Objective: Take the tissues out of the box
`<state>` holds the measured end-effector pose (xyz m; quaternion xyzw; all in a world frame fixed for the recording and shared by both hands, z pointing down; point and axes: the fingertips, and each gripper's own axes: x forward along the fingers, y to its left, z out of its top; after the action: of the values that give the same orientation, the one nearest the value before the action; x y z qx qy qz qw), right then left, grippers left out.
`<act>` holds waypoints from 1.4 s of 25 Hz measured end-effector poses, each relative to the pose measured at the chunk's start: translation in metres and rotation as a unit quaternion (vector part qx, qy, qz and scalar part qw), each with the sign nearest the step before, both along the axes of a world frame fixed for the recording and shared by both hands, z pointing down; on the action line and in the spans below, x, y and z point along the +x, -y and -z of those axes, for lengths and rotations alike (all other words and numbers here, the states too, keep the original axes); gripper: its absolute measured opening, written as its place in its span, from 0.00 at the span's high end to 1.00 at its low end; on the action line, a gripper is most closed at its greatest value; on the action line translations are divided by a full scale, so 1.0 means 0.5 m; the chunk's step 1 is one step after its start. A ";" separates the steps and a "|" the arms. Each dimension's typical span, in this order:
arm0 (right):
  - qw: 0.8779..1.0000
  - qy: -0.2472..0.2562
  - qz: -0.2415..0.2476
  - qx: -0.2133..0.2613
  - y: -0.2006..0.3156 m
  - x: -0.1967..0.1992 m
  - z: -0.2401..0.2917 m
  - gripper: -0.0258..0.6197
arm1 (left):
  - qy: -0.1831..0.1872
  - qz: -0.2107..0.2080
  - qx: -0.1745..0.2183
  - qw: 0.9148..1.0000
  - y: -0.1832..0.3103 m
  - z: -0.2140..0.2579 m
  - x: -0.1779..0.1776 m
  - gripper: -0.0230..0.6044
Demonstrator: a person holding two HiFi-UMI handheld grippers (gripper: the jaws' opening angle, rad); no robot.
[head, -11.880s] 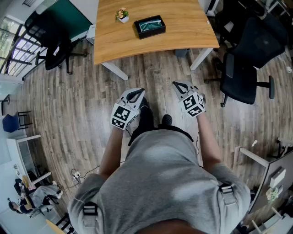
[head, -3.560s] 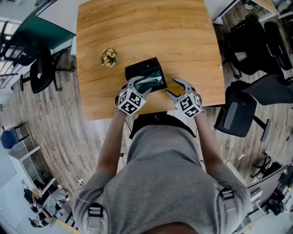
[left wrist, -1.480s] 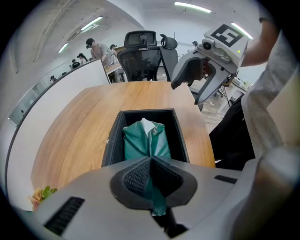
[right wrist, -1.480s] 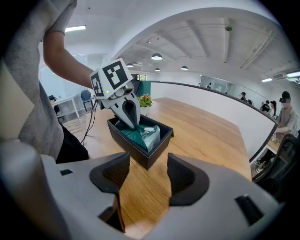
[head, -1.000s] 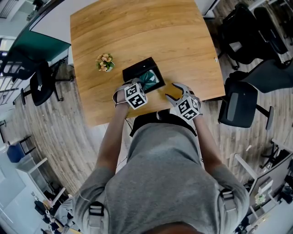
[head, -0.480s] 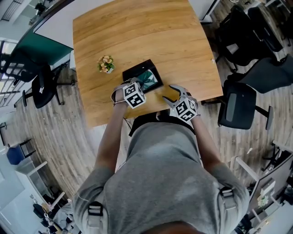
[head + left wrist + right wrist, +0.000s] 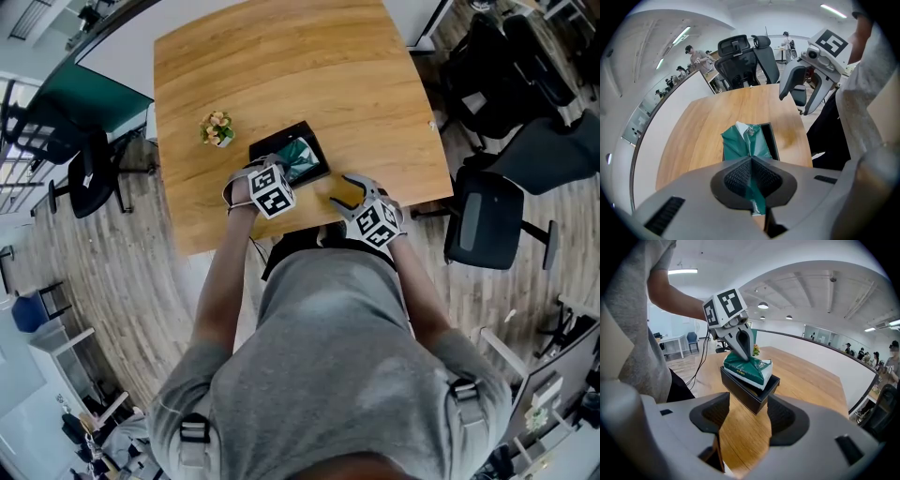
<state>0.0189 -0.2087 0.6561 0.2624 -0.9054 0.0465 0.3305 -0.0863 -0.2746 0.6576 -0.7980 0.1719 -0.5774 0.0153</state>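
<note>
A black open box point(image 7: 270, 145) stands on the wooden table point(image 7: 281, 66) near its front edge. A green tissue pack point(image 7: 300, 157) lies in it, one end raised above the rim. My left gripper point(image 7: 281, 172) points steeply down, shut on the pack's green wrapper point(image 7: 745, 143). In the right gripper view the left gripper point(image 7: 746, 355) pinches the top of the tilted pack point(image 7: 747, 369), which still rests partly in the box point(image 7: 750, 397). My right gripper point(image 7: 340, 194) hovers to the right of the box, open with nothing between its jaws.
A small flower pot point(image 7: 217, 128) stands left of the box. Black office chairs stand to the right point(image 7: 487, 225) and to the left point(image 7: 84, 178) of the table. More chairs point(image 7: 740, 61) and people at desks show beyond the far table edge.
My left gripper has risen a little with the green wrapper in it, lifting one end of the pack above the box rim. The right gripper has shifted only slightly.
</note>
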 end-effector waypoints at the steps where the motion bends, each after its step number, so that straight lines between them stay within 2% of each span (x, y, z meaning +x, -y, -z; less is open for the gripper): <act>1: 1.000 0.001 0.001 0.002 0.000 0.001 0.002 0.55 | 0.003 -0.001 0.004 1.000 0.000 0.005 0.001 0.93; 14: 1.000 0.008 0.022 0.017 -0.017 0.026 0.009 0.56 | 0.019 -0.003 0.027 0.999 -0.026 0.059 0.023 0.93; 26: 1.000 0.013 0.024 0.012 -0.039 0.036 -0.005 0.56 | 0.015 -0.016 0.020 1.000 -0.080 0.117 0.034 0.93; 35: 1.000 0.010 0.028 0.007 -0.049 0.024 -0.012 0.56 | 0.015 -0.029 0.034 0.999 -0.096 0.168 0.031 0.93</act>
<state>0.0309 -0.1843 0.6622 0.2388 -0.9158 0.0332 0.3211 -0.0709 -0.2265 0.5737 -0.7931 0.1681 -0.5822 0.0616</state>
